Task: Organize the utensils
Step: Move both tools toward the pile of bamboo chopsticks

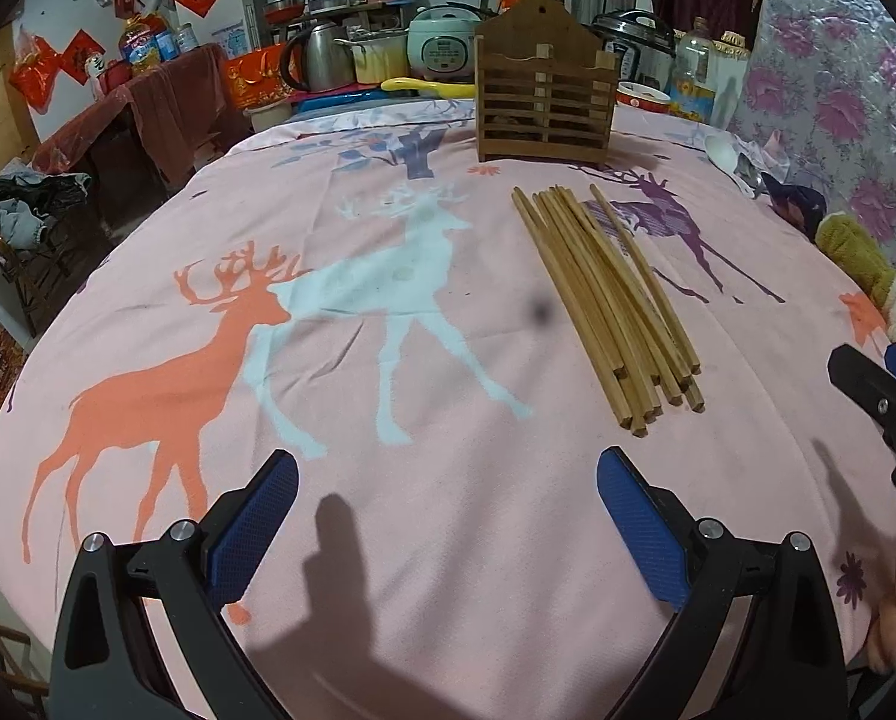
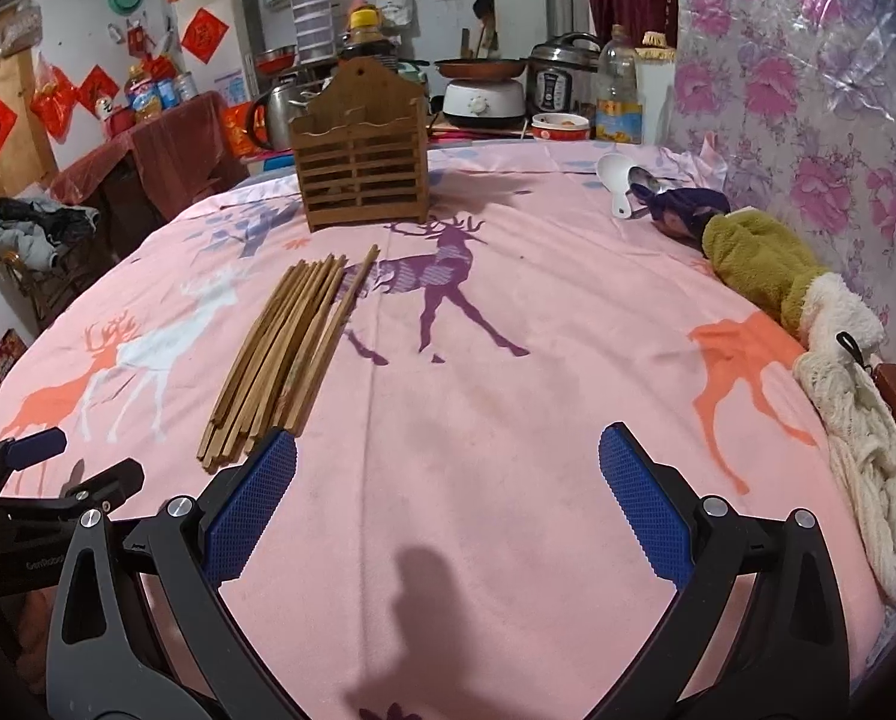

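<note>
My left gripper (image 1: 448, 516) is spread wide, empty. Chopsticks (image 1: 607, 306) lie bundled on the tablecloth (image 1: 388, 480) before the wooden holder (image 1: 544, 102) (light, stiff, roll-prone, so I'd pinch mid-length). Right gripper (image 2: 448, 510) gapes empty too.

Brightness: moderate, even indoor light.
Source: overhead, slightly behind the cameras, judged by shadows.
Shadows: soft dark shapes are cast on the tablecloth (image 1: 448, 480) near the bottom edge.
Distortion: strong fisheye bending; corners are vignetted black.
Focus: mostly sharp.
</note>
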`<action>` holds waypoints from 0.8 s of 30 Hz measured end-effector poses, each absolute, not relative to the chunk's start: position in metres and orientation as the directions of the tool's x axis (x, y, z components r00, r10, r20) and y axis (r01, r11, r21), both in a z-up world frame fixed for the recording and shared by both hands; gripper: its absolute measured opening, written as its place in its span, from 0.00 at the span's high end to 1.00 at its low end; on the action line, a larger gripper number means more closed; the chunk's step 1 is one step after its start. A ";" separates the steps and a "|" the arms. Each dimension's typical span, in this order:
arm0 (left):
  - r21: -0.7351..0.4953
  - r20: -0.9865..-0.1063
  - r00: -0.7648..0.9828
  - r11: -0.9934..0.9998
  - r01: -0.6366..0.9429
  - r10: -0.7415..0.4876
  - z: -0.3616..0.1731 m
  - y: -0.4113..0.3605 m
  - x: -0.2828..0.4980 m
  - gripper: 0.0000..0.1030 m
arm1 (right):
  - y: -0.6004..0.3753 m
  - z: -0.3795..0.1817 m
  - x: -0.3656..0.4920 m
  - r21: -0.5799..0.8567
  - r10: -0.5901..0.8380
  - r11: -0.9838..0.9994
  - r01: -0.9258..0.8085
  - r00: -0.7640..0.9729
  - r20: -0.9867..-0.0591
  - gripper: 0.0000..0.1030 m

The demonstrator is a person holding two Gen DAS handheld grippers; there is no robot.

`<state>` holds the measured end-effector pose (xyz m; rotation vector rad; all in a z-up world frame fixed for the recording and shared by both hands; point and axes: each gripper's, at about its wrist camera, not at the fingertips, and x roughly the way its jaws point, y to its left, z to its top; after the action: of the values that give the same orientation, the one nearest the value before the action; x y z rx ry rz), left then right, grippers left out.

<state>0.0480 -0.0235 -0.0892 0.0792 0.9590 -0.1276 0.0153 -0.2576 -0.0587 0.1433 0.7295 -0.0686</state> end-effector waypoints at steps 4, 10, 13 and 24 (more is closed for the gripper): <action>-0.006 -0.829 0.550 0.986 0.167 -0.098 -0.091 -0.028 0.052 0.05 | -0.261 -0.050 0.023 0.092 -0.028 0.989 0.116 0.759 -0.651 0.06; -0.008 -0.839 0.533 0.981 0.192 -0.111 -0.090 -0.038 0.063 0.05 | -0.261 -0.057 0.040 0.149 0.034 0.985 0.087 0.748 -0.663 0.06; -0.017 -0.853 0.507 0.978 0.207 -0.122 -0.091 -0.043 0.073 0.05 | -0.262 -0.071 0.049 0.189 0.087 0.979 0.070 0.701 -0.708 0.06; 0.014 -0.881 0.470 0.989 0.144 -0.056 -0.102 -0.038 0.114 0.05 | -0.286 -0.084 0.054 0.367 0.207 0.926 0.094 0.684 -0.700 0.06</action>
<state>0.1144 -0.0385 -0.1019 0.0909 1.0753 -0.1230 0.0537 -0.2856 -0.0842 0.3943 0.8211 0.0652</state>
